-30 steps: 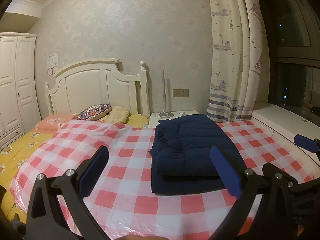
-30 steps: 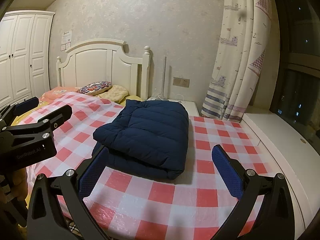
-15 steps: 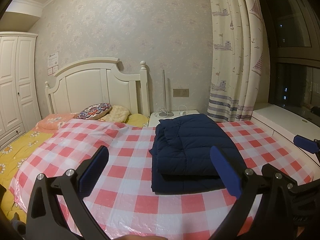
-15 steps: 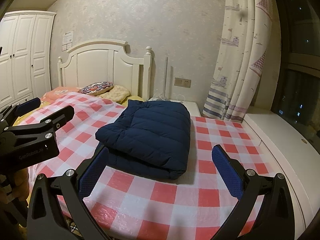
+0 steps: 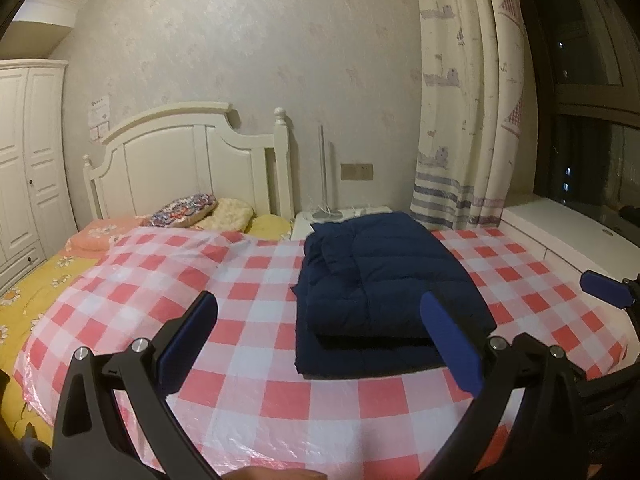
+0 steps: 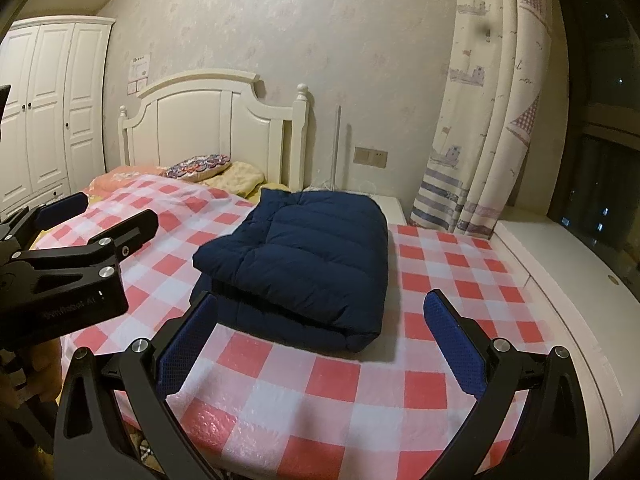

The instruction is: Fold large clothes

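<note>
Both claws stand spread wide and hold nothing. Left claw [image 5: 318, 334] hovers above the near edge of the checked sheet [image 5: 248, 276], its blue pads [image 5: 188, 342] well apart, with bare red-and-white squares between them. Right claw [image 6: 320, 338] is likewise spread, its pads [image 6: 454, 346] clear of the cloth; from its camera the left claw shows again at the left edge, tilted over the sheet, and from the left camera a blue pad of the right claw pokes in at the right edge.

Left to right across the room: a white wardrobe [image 6: 52, 116] stands by the wall, then a white headboard [image 5: 180, 160] with cushions [image 5: 184, 210] heaped at its foot. A yellow flowered cover [image 5: 28, 292] shows beyond the sheet's left edge. The checked sheet covers most of the bed.

A navy jacket [image 5: 384, 284] lies on the sheet right of centre, folded into a thick, roughly square bundle, the upper layer set back a little from the lower at the near edge. It touches neither claw; it rests just beyond the fingertips in both views. Behind it is a white bedside table [image 5: 340, 216] with a thin white pole rising from it. Farther right hangs a pale curtain [image 5: 460, 100] printed with ships, then a white sill [image 6: 540, 264] under a dark window [image 5: 592, 100].
</note>
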`<state>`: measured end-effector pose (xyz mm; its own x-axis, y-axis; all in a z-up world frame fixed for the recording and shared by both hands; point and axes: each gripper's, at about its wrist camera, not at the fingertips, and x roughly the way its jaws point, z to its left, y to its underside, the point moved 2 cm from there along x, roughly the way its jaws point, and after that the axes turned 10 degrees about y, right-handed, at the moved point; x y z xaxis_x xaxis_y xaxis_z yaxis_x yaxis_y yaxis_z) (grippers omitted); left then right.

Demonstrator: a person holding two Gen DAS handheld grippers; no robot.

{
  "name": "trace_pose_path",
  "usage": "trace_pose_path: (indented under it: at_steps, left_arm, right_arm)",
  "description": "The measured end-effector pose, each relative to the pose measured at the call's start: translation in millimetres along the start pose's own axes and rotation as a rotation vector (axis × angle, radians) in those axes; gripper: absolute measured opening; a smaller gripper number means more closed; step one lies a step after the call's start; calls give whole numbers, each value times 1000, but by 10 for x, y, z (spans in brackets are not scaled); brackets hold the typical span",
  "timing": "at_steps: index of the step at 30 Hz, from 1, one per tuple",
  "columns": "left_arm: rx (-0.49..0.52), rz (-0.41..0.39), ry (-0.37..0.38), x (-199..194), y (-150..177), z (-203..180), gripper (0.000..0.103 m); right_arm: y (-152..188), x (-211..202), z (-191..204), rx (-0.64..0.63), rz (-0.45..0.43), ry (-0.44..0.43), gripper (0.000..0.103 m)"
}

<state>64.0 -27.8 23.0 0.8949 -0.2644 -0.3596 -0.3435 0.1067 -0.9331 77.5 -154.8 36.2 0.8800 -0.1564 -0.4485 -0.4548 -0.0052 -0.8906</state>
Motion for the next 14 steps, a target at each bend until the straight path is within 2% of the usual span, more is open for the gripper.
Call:
trace_pose_path:
  at_steps: [5, 8, 11, 12, 14]
  left_arm:
    - [-1, 51, 28, 264, 77, -7, 101]
    - [-19, 117, 44, 509, 105, 148, 101]
    - [-128, 180, 23, 781, 66, 716, 101]
    - [-174, 205, 10, 888, 35, 1014, 101]
    - [-237, 253, -64, 1111, -29, 1676, 101]
  right_arm:
    - [93, 251, -22, 2, 53, -12, 99]
    - [126, 477, -110, 14, 96, -14, 99]
    - [95, 750, -426, 47, 133, -8, 99]
    - [55, 904, -685, 66, 151, 28, 99]
    - [-11, 1174, -1278, 121, 185, 130, 99]
